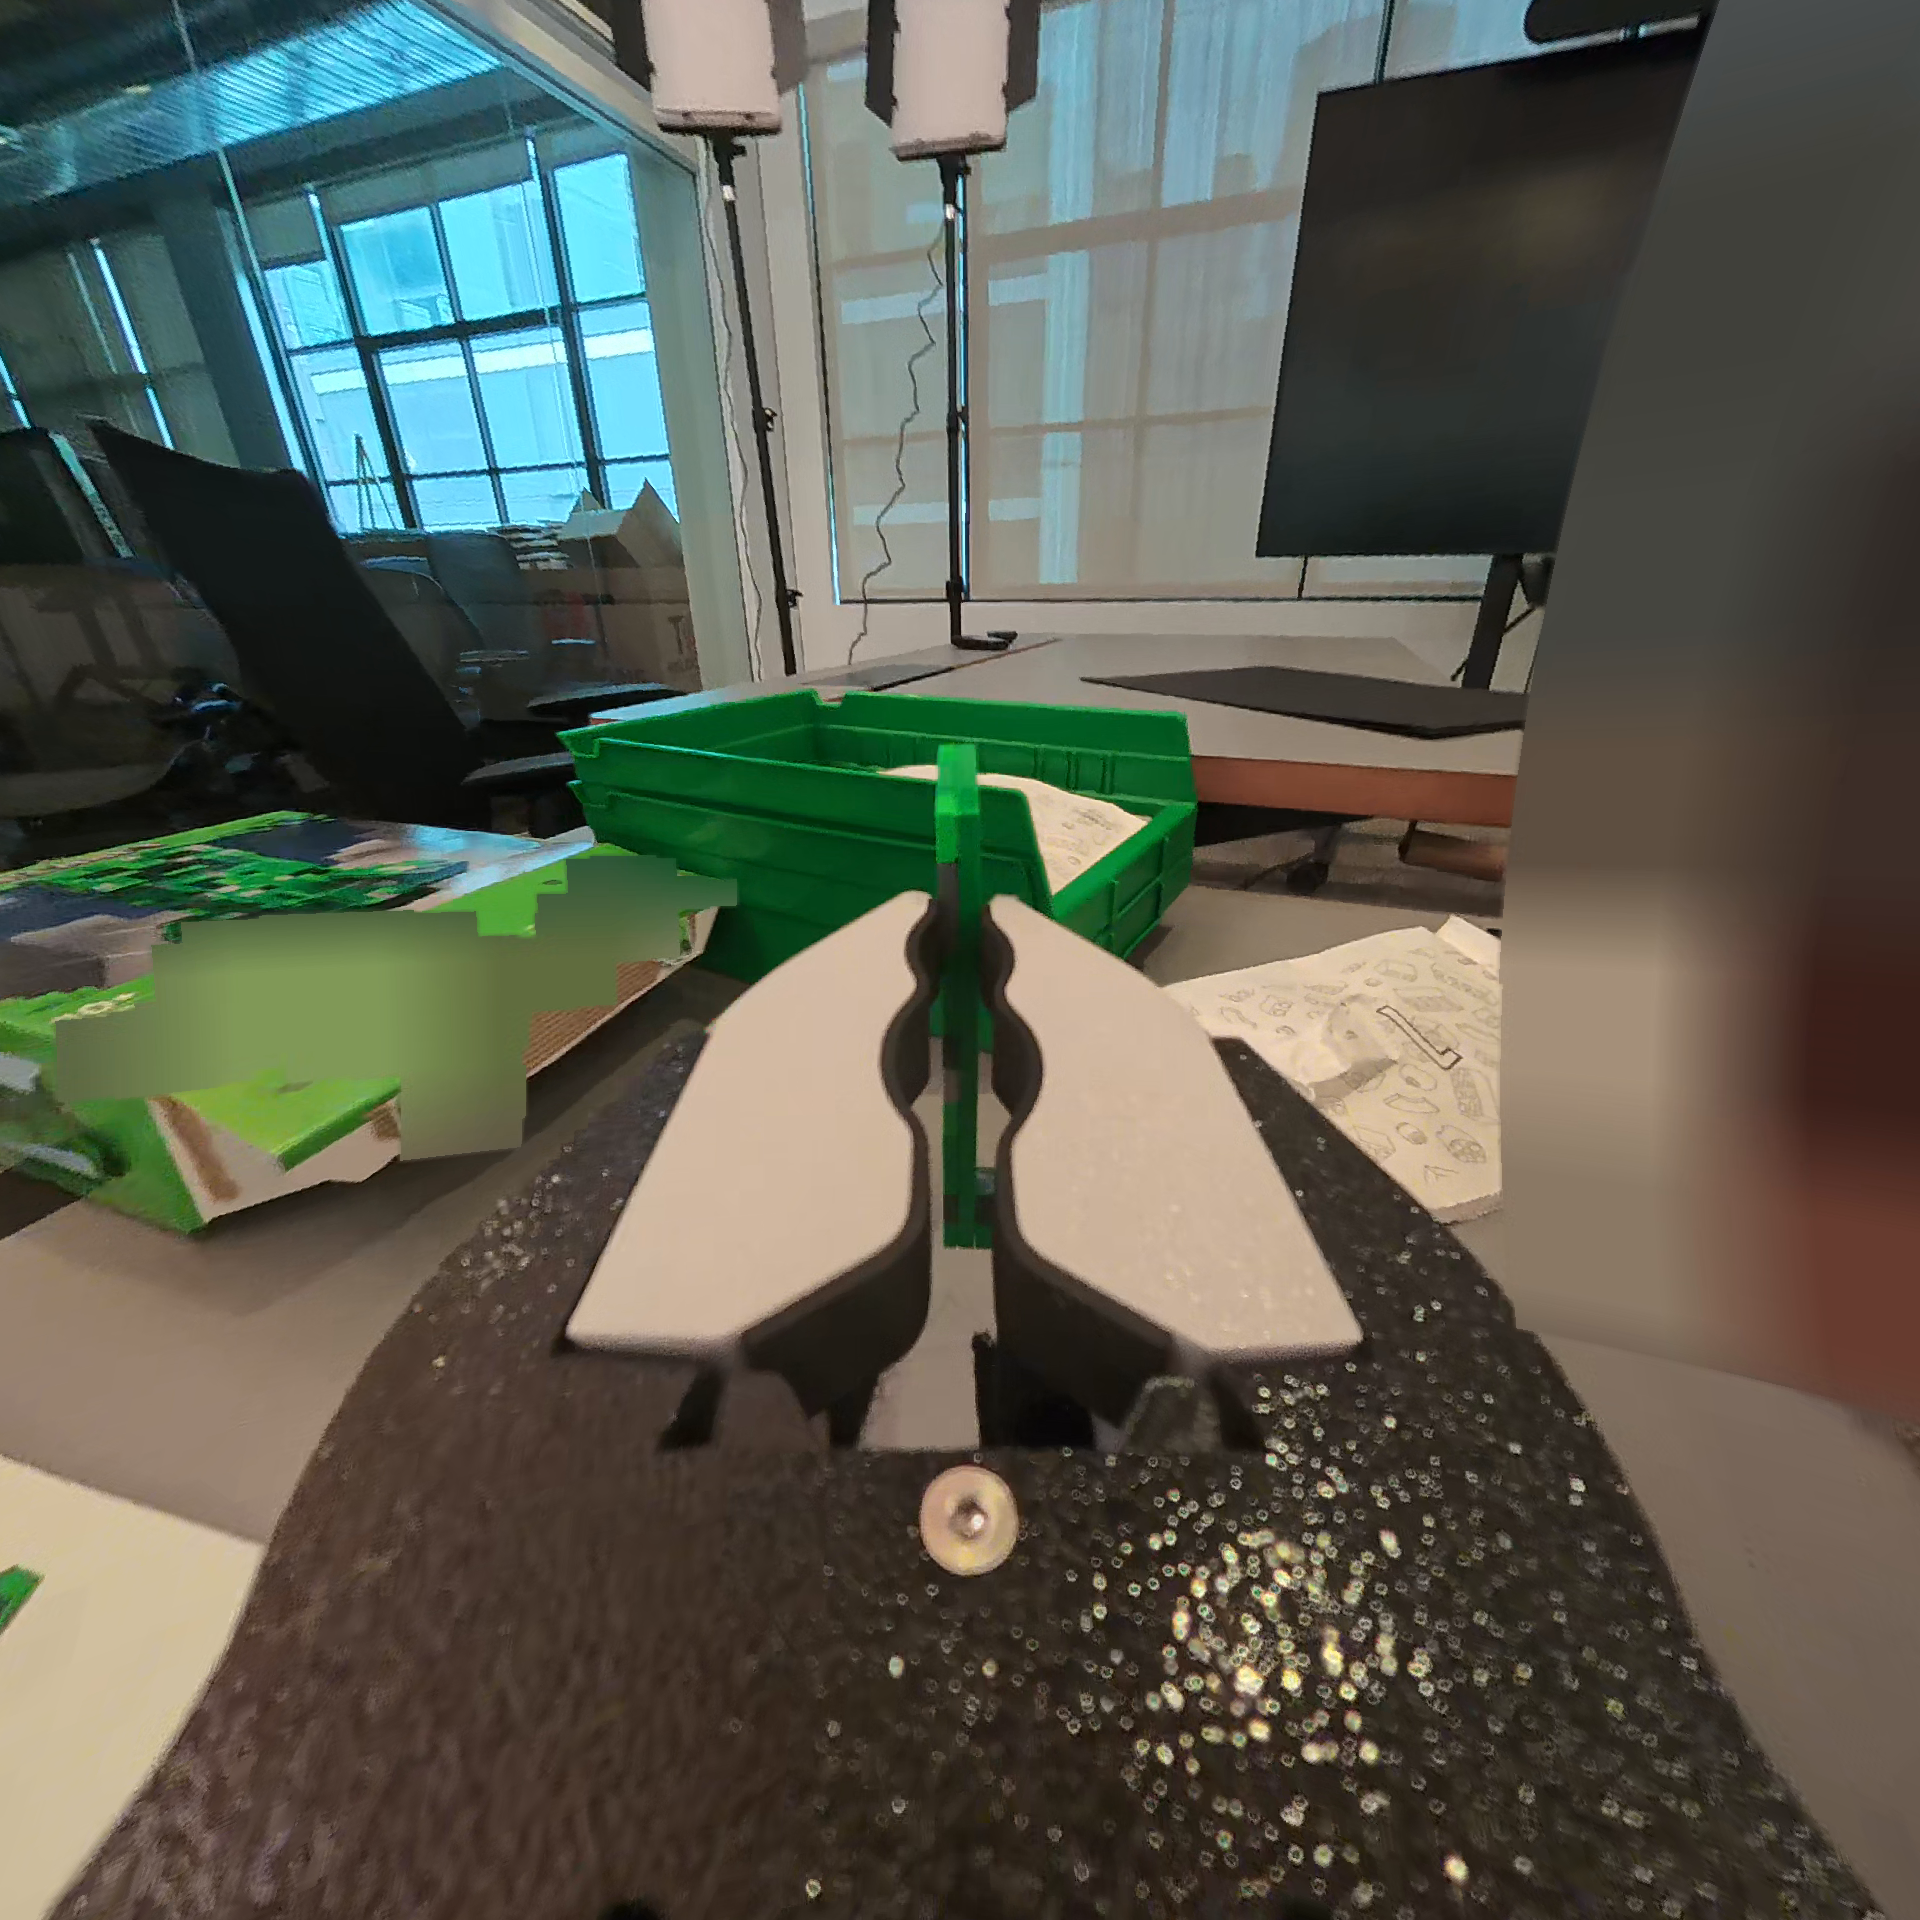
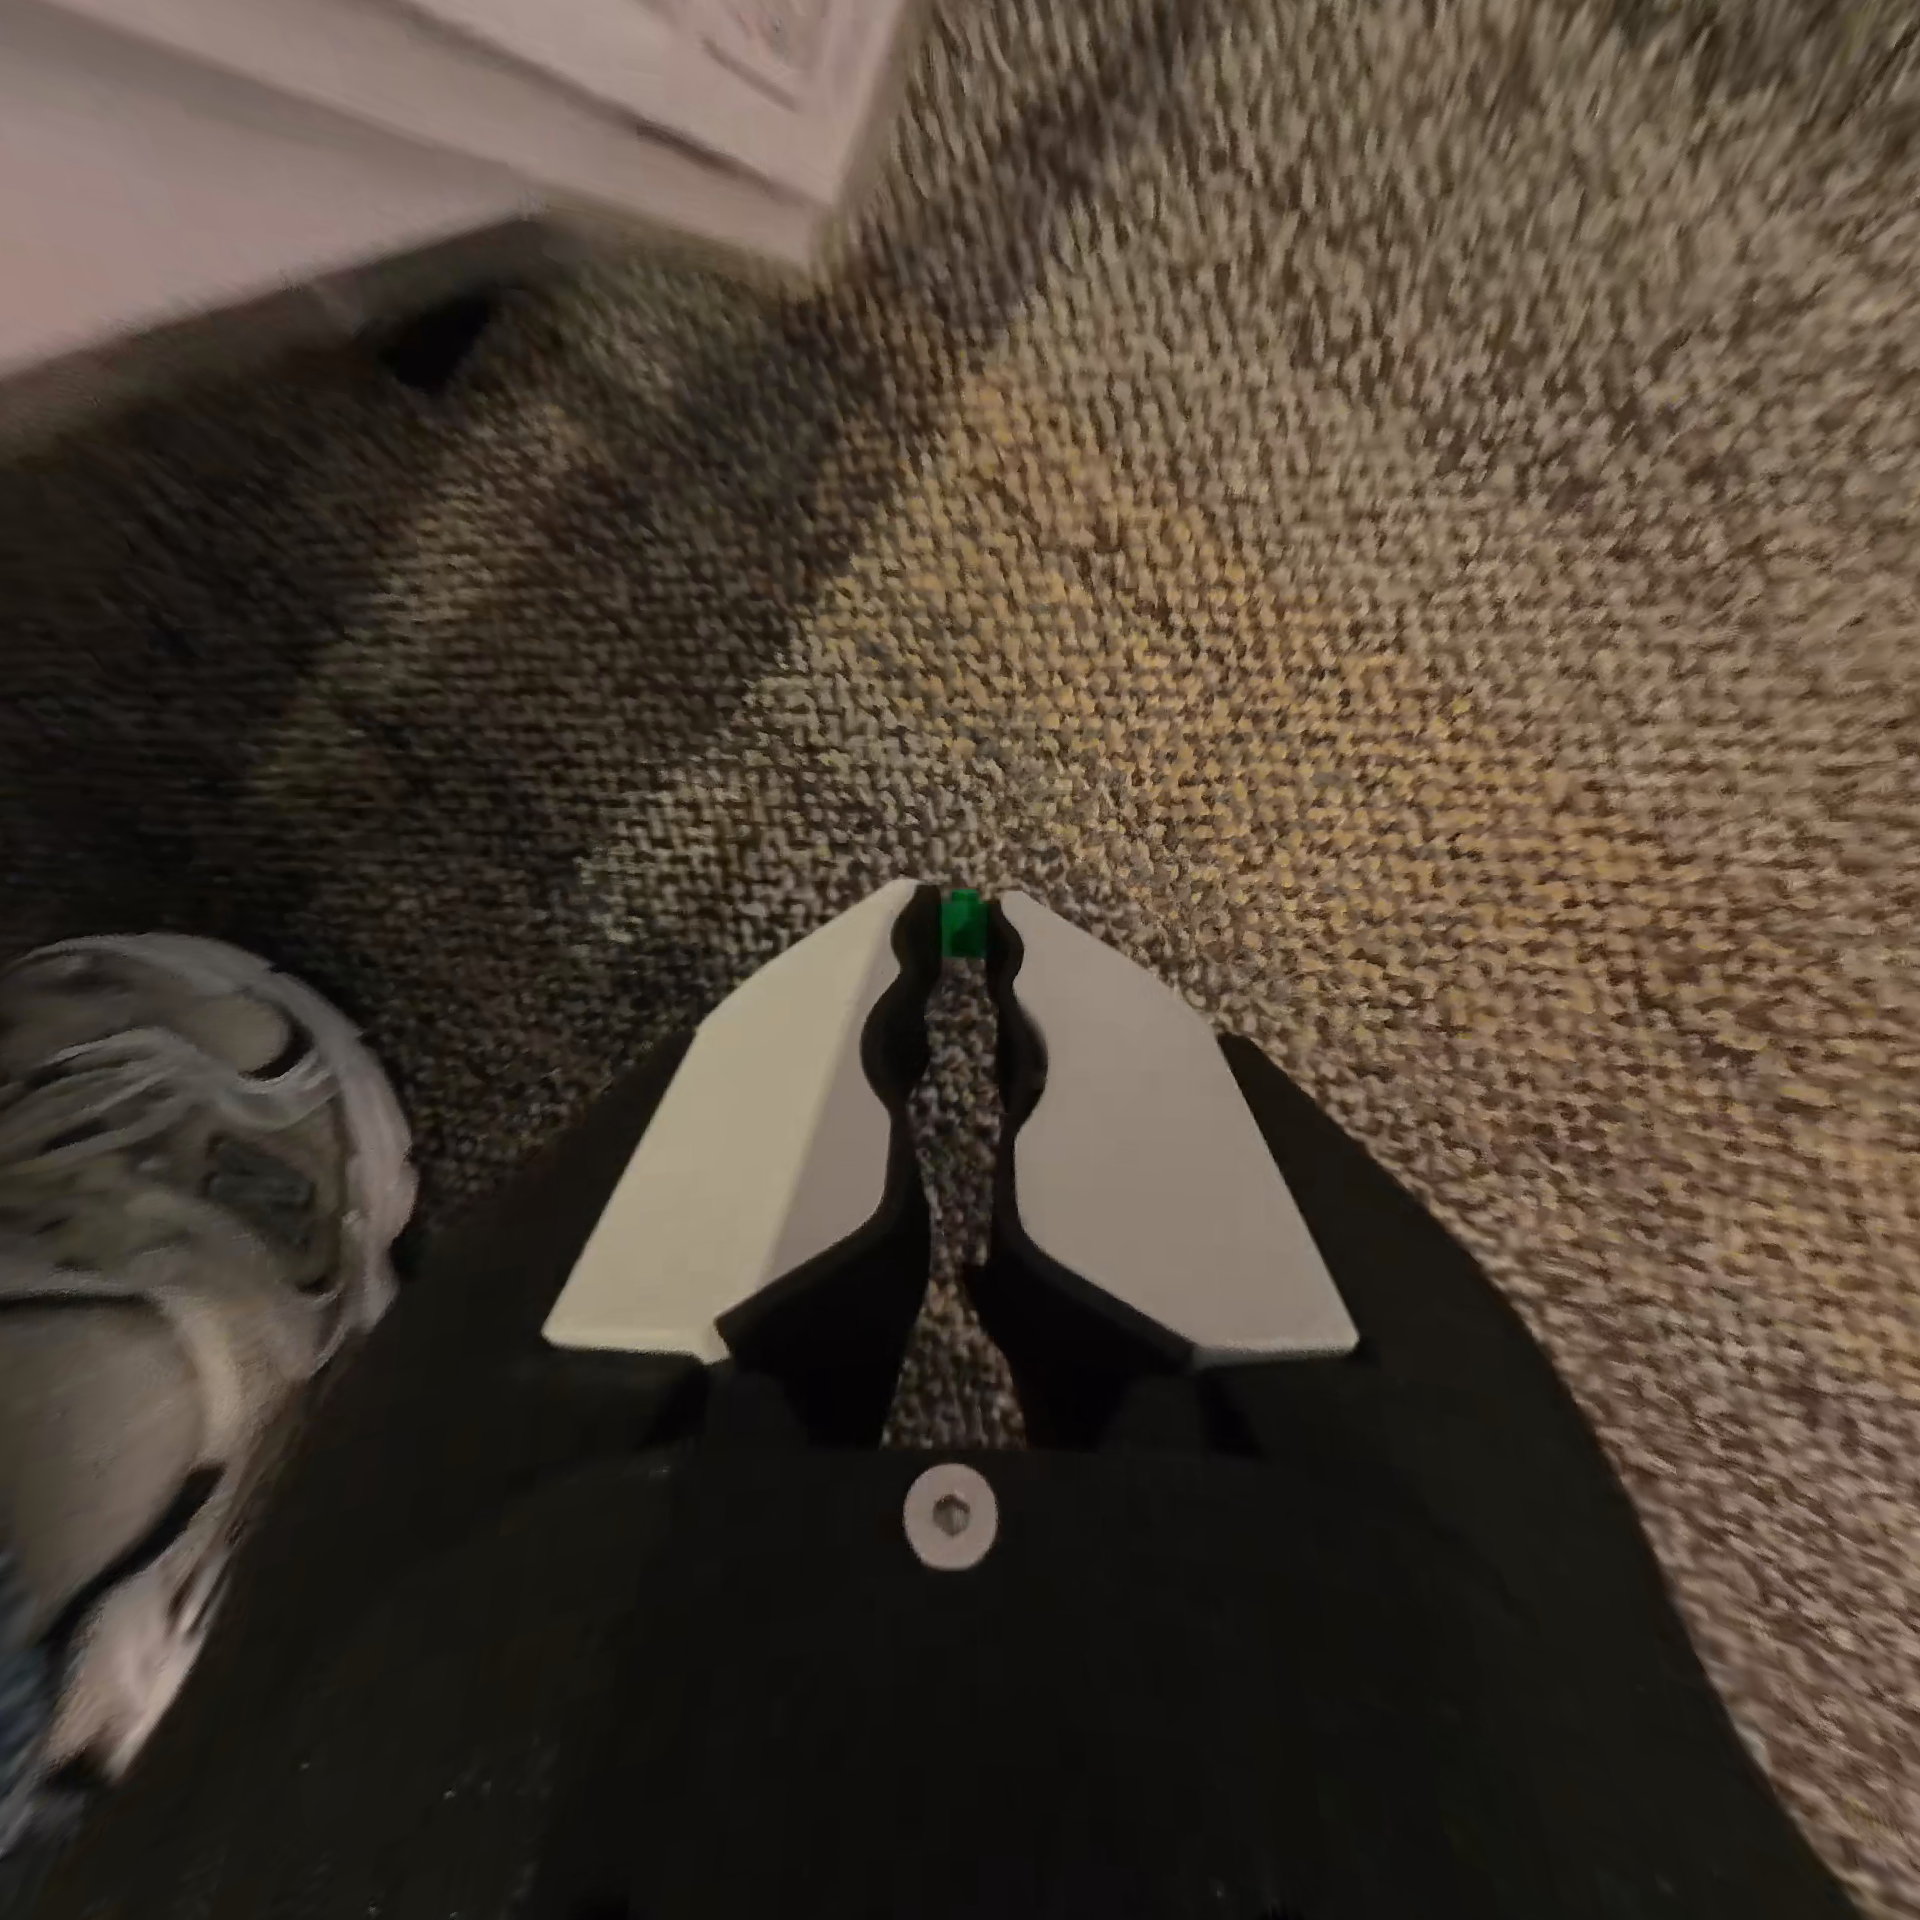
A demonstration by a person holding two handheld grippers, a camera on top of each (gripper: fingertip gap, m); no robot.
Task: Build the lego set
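Observation:
In the left wrist view my left gripper (image 1: pixel 961 914) is shut on a green lego plate (image 1: pixel 958 831). The plate stands on edge between the grey fingers (image 1: pixel 800 1122) and sticks out past the tips, held above the grey table (image 1: pixel 208 1340). In the right wrist view my right gripper (image 2: pixel 961 906) points down at a speckled carpet (image 2: pixel 1299 623). It is shut on a small green lego piece (image 2: pixel 961 925) pinched at the very tips. The view is motion-blurred.
Stacked green bins (image 1: pixel 831 821) holding a white paper bag stand just beyond the plate. The green lego box (image 1: pixel 312 987) lies at the left, a printed paper bag (image 1: pixel 1382 1029) at the right. A shoe (image 2: pixel 177 1195) is at the carpet's left, a white table edge (image 2: pixel 416 156) at the top left. Spacing between my two grippers at the tips: around 80 centimeters.

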